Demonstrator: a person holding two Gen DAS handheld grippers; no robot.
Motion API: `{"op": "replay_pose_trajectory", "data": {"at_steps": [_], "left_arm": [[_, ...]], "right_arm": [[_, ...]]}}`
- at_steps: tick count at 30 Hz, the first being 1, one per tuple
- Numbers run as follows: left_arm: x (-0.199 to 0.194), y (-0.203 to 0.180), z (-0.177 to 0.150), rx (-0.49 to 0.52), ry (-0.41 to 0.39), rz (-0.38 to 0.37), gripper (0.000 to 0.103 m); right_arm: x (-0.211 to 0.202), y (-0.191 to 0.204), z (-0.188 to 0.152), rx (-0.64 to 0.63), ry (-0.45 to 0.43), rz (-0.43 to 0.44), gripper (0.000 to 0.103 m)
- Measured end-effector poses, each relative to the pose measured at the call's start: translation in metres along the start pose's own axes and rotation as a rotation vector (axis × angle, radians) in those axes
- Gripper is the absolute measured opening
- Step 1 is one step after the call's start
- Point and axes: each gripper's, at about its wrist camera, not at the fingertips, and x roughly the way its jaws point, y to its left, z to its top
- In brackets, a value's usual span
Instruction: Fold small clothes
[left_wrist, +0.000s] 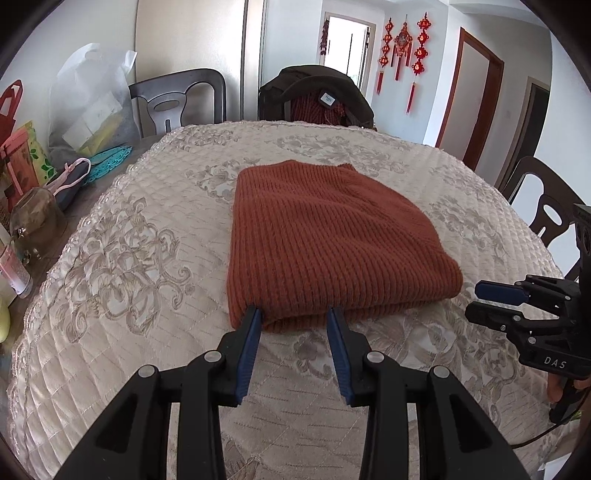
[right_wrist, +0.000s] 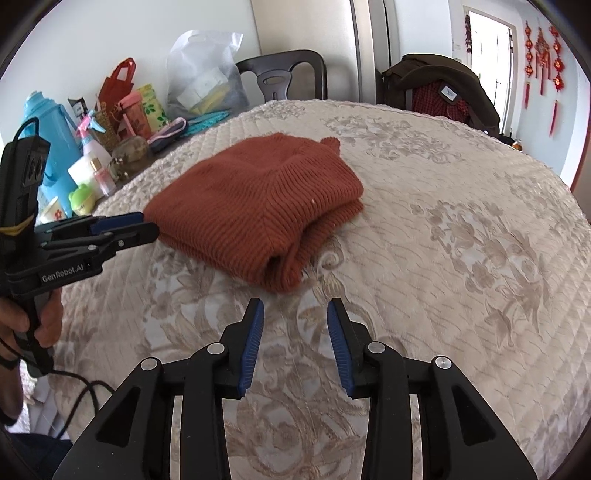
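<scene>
Rust-red ribbed knit sweater (left_wrist: 332, 236), folded into 1 thick bundle, lies on the quilted cream tablecloth (left_wrist: 122, 258). Left gripper (left_wrist: 293, 314): jaws apart, tips touching the bundle's near folded edge, no visible squeeze. Right gripper (right_wrist: 295, 306): jaws apart and empty, just short of the sweater's near corner, over bare cloth. Bottles and bags (right_wrist: 92, 122) stand far left.

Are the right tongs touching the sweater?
Apart. The right wrist view shows the right tongs open over bare quilted cover, short of the folded rust sweater.
</scene>
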Motion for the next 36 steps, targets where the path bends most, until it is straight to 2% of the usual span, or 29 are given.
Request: {"op": "replay_pose_trajectory", "data": {"at_steps": [10,13,20,36], "left_arm": [[0.013,0.004,-0.012,-0.014,0.069,0.024,0.04],[0.012,0.005,-0.012,-0.024,0.068,0.022,0.04],[0.014,-0.004,-0.013,0.021,0.079,0.03,0.053],[0.017,-0.008,-0.013,0.05,0.086,0.042,0.058]], "right_arm": [[0.006,-0.001,-0.006,-0.005,0.041,-0.027,0.039],[0.006,0.001,-0.006,-0.017,0.043,-0.035,0.04],[0.007,0.003,-0.006,-0.028,0.045,-0.045,0.041],[0.007,0.003,-0.006,-0.026,0.045,-0.043,0.042]]}}
